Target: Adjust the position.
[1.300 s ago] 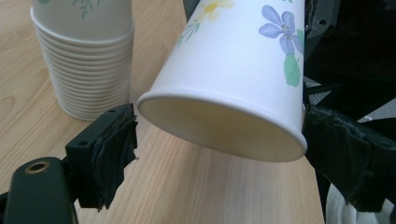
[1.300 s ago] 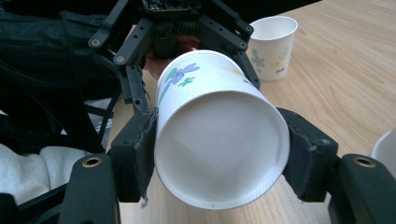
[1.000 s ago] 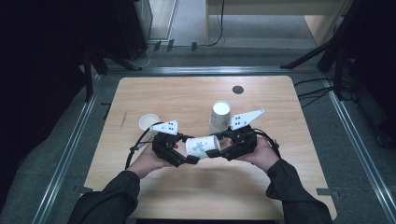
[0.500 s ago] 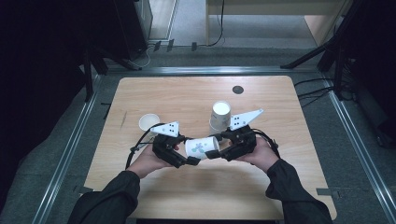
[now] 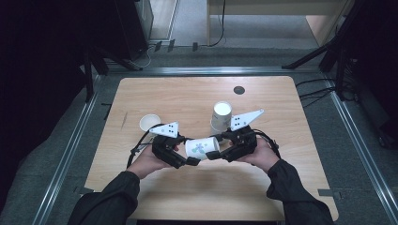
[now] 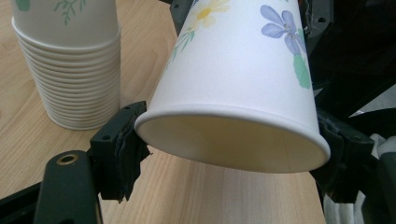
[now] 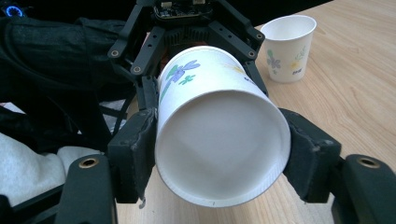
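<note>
Evidently a handover or pull-apart is in hand: the left gripper clenches the rim end of the paper cup, while the right gripper clenches its base end. The cup hangs above the table, near its 6 o'clock edge, with the stack of cups at 1 o'clock. Its long axis lies sideways, mouth toward 9 o'clock. Next, I judge, one claw must let go.

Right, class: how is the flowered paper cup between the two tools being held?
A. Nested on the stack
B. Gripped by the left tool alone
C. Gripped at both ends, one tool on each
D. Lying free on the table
C: the flowered paper cup lies sideways between the left tool at its rim end and the right tool at its base end, jaws pressing on both.
</note>
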Motion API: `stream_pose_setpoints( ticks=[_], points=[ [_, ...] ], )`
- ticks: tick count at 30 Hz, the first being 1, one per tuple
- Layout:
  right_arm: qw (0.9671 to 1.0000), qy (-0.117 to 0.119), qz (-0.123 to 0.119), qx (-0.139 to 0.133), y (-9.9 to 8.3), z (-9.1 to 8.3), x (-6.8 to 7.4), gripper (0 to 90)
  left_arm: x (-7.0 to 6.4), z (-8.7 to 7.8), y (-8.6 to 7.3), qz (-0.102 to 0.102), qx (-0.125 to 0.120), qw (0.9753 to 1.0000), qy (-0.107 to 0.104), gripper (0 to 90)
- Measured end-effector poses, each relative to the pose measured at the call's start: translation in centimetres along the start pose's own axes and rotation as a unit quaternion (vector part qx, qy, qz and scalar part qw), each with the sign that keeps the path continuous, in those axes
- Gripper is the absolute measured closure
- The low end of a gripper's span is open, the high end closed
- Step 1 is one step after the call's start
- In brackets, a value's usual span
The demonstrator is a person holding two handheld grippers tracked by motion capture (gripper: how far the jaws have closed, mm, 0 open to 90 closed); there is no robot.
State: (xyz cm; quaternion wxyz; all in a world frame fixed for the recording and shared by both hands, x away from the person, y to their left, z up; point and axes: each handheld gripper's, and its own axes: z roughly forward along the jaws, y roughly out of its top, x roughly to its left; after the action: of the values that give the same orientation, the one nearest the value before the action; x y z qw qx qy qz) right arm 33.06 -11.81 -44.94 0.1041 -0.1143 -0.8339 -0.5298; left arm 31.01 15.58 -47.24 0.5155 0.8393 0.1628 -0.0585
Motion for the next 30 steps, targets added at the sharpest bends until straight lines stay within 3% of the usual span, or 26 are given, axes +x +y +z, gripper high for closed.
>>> stream_pose_setpoints(
  ticks=[6, 12, 17, 19, 22, 24, 28, 30],
  points=[
    [1.0, -0.007, 0.001, 0.005, -0.1, -0.1, 0.0, 28.8, 0.1, -0.4, 0.1, -0.004, -0.002, 1.0, 0.004, 21.8],
    [0.9998, -0.02, -0.001, 0.009, -0.2, -0.5, 0.0, 28.3, 0.1, -2.2, 0.6, -0.011, -0.004, 0.9999, 0.007, 21.8],
    [0.9996, -0.025, -0.001, 0.014, -0.4, -0.7, 0.0, 28.3, 0.0, -2.9, 1.2, -0.007, 0.012, 0.9998, 0.016, 21.8],
    [0.9989, -0.038, -0.007, 0.026, -0.6, -0.7, 0.0, 28.3, -0.2, -3.0, 2.2, -0.014, 0.038, 0.9984, 0.039, 21.9],
    [0.9985, -0.045, -0.01, 0.029, -0.7, -0.8, 0.1, 28.3, -0.6, -3.2, 2.9, -0.007, 0.051, 0.998, 0.037, 21.8],
    [0.9984, -0.048, -0.013, 0.026, -0.7, -1.0, 0.2, 28.3, -0.9, -3.4, 3.8, 0.011, 0.082, 0.9959, 0.037, 21.8],
    [0.9984, -0.052, -0.011, 0.021, -0.7, -1.5, 0.1, 28.2, -0.4, -3.5, 4.5, 0.015, 0.121, 0.9913, 0.05, 21.9],
    [0.9983, -0.054, -0.01, 0.021, -0.7, -1.6, 0.1, 27.9, -0.3, -3.5, 5.1, 0.025, 0.146, 0.9876, 0.052, 21.9]
  ],
)
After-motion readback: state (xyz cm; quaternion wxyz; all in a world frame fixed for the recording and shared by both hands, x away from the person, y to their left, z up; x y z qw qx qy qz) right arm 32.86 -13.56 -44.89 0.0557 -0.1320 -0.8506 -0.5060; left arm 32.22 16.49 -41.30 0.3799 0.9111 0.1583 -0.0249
